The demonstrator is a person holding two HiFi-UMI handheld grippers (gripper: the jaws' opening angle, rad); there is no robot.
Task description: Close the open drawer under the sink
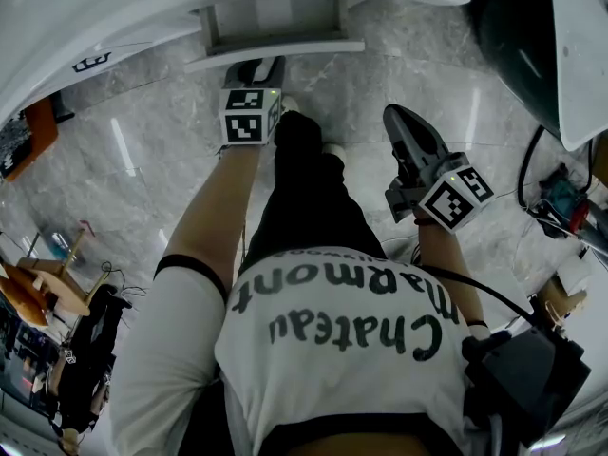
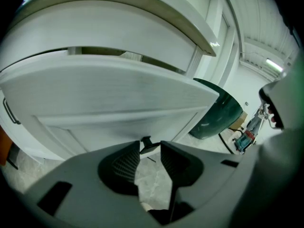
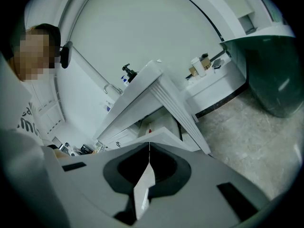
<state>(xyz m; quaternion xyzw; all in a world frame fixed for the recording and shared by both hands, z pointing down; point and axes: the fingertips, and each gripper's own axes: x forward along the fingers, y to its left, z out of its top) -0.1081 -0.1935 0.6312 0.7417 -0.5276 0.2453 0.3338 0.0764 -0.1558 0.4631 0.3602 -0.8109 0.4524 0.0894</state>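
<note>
Head view: open drawer (image 1: 275, 50) juts from under the sink (image 1: 142, 8), its front edge just beyond the left tongs (image 1: 256, 68), slightly spread and empty. Right tongs (image 1: 407, 126), pressed together, hang over marble floor (image 1: 142, 160); green tub (image 1: 508, 36) farther right.

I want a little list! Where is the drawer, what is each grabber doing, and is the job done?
drawer: open, pulled out from the white cabinet
left gripper: jaws a little apart, gripping nothing, tips close to the drawer's front; touching or not, cannot tell
right gripper: jaws shut, empty, held over the floor, apart from the drawer
floor: grey marble-look tiles
job: not done, drawer not yet closed
</note>
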